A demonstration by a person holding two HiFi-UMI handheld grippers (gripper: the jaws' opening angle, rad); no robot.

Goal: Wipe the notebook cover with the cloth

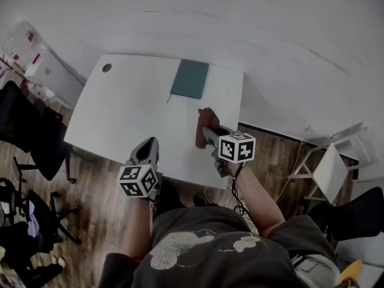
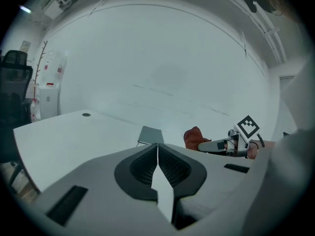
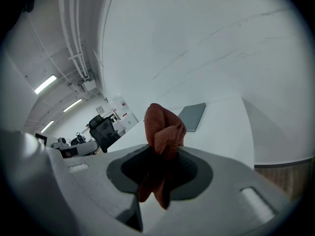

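A dark green notebook [image 1: 189, 79] lies flat at the far edge of the white table [image 1: 132, 113]; it also shows in the left gripper view [image 2: 150, 135] and the right gripper view [image 3: 192, 116]. My right gripper [image 1: 206, 129] is shut on a rust-red cloth [image 1: 203, 126], held bunched above the table's right side, short of the notebook. The cloth [image 3: 163, 139] sticks up between the jaws and hangs down below them. My left gripper [image 1: 148, 150] hovers over the table's near edge, jaws shut, holding nothing.
A round cable hole [image 1: 107, 68] sits in the table's far left corner. Black office chairs [image 1: 24, 131] stand to the left, a white chair [image 1: 336, 167] to the right. A white wall [image 1: 270, 35] runs behind the table.
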